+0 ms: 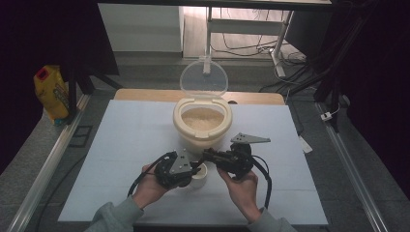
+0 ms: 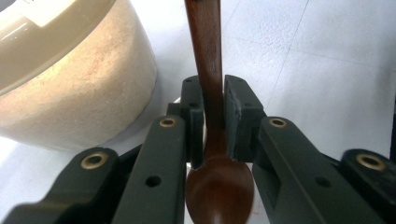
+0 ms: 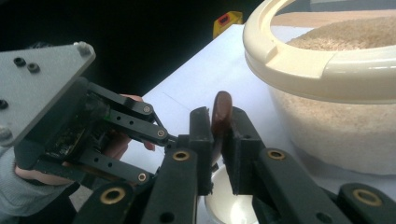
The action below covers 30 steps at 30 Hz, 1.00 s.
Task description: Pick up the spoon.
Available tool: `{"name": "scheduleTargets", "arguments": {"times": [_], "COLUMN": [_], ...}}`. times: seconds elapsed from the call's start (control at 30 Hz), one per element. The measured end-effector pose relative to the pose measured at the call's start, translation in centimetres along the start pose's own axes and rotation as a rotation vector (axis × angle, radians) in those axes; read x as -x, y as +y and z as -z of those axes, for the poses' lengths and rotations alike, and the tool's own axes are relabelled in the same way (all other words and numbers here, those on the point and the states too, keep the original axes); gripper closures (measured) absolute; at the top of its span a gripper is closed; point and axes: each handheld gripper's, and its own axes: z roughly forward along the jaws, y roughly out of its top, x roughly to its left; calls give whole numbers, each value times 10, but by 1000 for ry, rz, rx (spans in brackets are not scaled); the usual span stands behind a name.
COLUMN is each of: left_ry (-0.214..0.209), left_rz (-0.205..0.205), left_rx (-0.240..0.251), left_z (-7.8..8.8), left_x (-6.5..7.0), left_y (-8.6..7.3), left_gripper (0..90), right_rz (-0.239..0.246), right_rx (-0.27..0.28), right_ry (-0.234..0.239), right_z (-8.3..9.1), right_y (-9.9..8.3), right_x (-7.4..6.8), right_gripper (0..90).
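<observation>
From the high view I have both grippers meeting just in front of the rice container point(image 1: 202, 122), over a small white cup point(image 1: 200, 176); my left gripper point(image 1: 192, 170) and right gripper point(image 1: 207, 155) face each other.

In the left gripper view my jaws are closed on the wooden spoon point(image 2: 212, 140) at its neck, the container just beside.

In the right gripper view my jaws pinch the spoon's handle end, cup below. I judge this a handover; next I must release one grip without dropping the spoon.
</observation>
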Motion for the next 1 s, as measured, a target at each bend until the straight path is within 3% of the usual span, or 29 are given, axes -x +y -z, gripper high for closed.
{"name": "scheduleTargets", "arguments": {"times": [0.1, 0.17, 0.4, 0.53, 0.6, 0.87, 1.0], "left_ry": [-11, -9, -34, -22, -18, 33, 41], "left_rz": [-5, 8, 60, 72, 79, 185, 242], "left_rx": [-4, 4, 47, 57, 61, 60, 46], "left_z": [0, 0, 11, 22, 26, 50, 57], "left_x": [0, -2, -10, -12, -13, -26, -33], "left_y": [0, -1, -5, -11, -14, -59, -84], "left_gripper": [736, 680, 607, 555, 521, 407, 375], "right_rz": [2, 2, -7, -29, -23, -12, -3], "right_rx": [-4, 4, 29, 70, 84, 153, 154], "right_ry": [7, 12, 29, 47, 30, -25, -39], "right_z": [0, 2, 7, 15, 21, 46, 51], "right_y": [0, 1, 2, 6, 8, 19, 22], "right_x": [1, 2, 4, 7, 8, 19, 23], "right_gripper": [829, 829, 830, 830, 830, 831, 831]}}
